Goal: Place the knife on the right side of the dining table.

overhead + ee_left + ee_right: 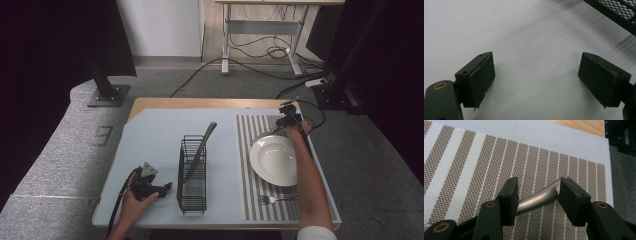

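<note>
At the upper right of the high view, the right gripper reaches a slim, brushed-metal utensil handle lying on the brown-and-white striped woven placemat, just beyond the rim of the round, glossy white ceramic plate. In the right gripper view the handle crosses the centre of the frame between the black, block-shaped pads, which stand apart on either side of it; whether they press it yet cannot be told.

The table setting looks partly done: the plate sits on the mat, and a small silver metal fork lies at the mat's lower edge. A dark, curved long-handled utensil leans in the black wire-mesh cutlery rack at centre frame, on the smooth pale-blue tabletop.

At lower left, the left gripper rests low over the table beside the rack, spread wide and holding nothing.
</note>
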Available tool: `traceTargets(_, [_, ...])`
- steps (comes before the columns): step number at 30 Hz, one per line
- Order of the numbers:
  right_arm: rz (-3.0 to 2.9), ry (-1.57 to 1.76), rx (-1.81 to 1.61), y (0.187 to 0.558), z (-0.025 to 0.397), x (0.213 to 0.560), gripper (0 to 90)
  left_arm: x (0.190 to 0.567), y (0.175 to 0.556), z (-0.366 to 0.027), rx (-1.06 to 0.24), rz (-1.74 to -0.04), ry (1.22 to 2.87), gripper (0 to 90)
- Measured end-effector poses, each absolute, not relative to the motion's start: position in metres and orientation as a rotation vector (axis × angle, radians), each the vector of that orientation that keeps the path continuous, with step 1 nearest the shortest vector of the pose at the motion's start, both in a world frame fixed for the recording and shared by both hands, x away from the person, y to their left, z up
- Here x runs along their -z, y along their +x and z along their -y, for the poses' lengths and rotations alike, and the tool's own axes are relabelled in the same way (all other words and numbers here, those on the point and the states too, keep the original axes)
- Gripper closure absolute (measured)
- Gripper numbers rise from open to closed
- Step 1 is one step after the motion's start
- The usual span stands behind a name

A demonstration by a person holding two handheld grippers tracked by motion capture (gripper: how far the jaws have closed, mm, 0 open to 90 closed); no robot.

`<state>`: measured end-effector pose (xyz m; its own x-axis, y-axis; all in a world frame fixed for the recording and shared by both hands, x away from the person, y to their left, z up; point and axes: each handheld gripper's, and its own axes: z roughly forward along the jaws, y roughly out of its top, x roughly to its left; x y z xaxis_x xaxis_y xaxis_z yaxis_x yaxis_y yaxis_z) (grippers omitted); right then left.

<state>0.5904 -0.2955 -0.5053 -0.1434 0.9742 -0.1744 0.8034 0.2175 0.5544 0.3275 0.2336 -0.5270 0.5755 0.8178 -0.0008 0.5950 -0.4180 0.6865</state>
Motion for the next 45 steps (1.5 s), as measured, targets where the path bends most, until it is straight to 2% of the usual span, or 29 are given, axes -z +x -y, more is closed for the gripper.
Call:
traceTargets(15, [-1.906,1.771,-0.515,0.574,0.312,0.504,51.0,0.527,0.327,-0.234,-0.446,-1.121,2.160,13.2])
traceTargets(28, [-1.878,1.747,-0.461,0.579,0.326,0.508,47.5,0.527,0.328,-0.234,-0.444,-1.121,2.160,13.2])
traceTargets(45, [-1.864,1.798,-0.494,0.570,0.335,0.508,47.9,0.527,0.327,-0.234,-0.445,-1.120,2.160,13.2])
